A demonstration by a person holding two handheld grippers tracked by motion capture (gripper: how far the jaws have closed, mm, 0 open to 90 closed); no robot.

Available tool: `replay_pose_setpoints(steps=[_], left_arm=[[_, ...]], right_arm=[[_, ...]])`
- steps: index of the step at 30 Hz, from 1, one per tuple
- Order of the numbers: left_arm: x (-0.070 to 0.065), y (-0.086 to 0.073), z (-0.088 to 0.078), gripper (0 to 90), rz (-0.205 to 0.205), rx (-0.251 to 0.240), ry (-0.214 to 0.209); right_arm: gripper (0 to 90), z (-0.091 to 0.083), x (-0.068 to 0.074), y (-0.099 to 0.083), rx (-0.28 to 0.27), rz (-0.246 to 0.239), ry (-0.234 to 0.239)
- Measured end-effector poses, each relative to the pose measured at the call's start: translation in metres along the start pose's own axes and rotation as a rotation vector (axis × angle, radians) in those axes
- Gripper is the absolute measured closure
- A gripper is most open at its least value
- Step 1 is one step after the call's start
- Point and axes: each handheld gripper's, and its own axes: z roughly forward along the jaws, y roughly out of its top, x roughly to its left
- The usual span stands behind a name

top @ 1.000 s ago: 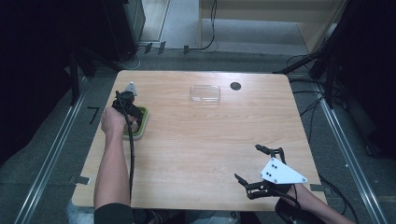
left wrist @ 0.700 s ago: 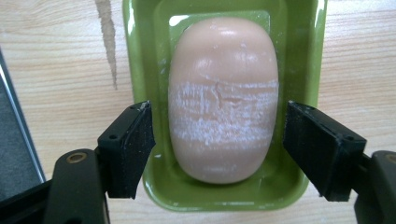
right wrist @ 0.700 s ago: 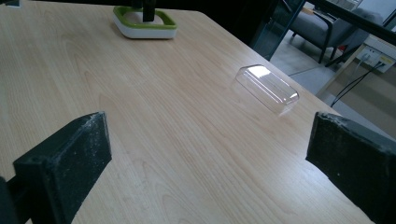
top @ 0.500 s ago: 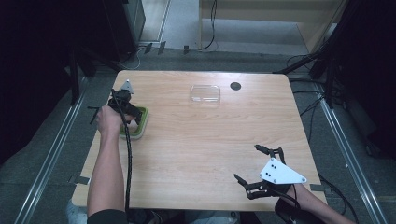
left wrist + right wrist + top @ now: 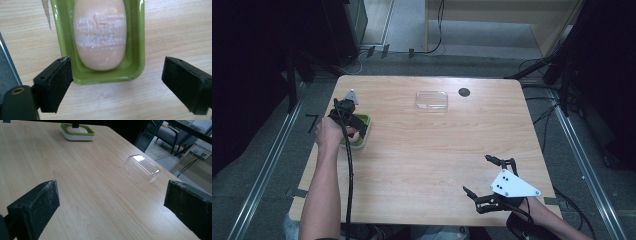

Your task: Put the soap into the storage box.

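**A:** What lies at the centre of the work?

**B:** A pale, oval bar of soap (image 5: 100, 35), its upper face marked with a whitish, rough patch. It rests lengthwise inside a green soap dish (image 5: 136, 67) with a raised rim. In the right gripper view, the dish (image 5: 77, 133) shows a green top over a white base.

**A:** Where does the dish stand?

**B:** On the wooden surface (image 5: 412, 165), near its left edge in the high view, partly covered there by the person's left hand.

**A:** And the left tool?

**B:** The left tool (image 5: 117, 82) hangs above the near end of the dish. Its jaws have just been opening and now stand wide, one to each side of the dish's end. Nothing is pinched between the pads, and the soap lies free in the dish.

**A:** And the right tool?

**B:** The right tool (image 5: 492, 182) sits near the front right corner of the surface, well apart from the dish. Its jaws are spread wide with nothing between them.

**A:** What else is on the surface?

**B:** A clear plastic lid (image 5: 431, 100) lies toward the far edge, apart from the dish. Just beside it is a small dark round disc (image 5: 464, 92).
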Motion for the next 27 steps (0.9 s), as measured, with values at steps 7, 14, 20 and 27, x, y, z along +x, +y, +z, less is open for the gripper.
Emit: replay_pose_setpoints(steps=[7, 14, 20, 27], left_arm=[[-0.007, -0.011, -0.009, 6.5, 0.020, -0.017, 0.002], [-0.013, -0.023, -0.014, 4.5, 0.045, -0.001, 0.006], [-0.015, -0.039, -0.018, 3.9, 0.060, 0.012, 0.010], [-0.022, -0.065, -0.015, 3.9, 0.081, 0.009, 0.003]], right_arm=[[0.0, -0.002, 0.000, -0.001, 0.005, 0.001, -0.008], [0.0, -0.006, 0.000, -0.002, 0.002, 0.007, -0.021], [0.0, -0.004, 0.001, -0.001, 0.004, -0.004, -0.015], [0.0, -0.004, 0.001, -0.001, 0.002, -0.002, -0.016]])
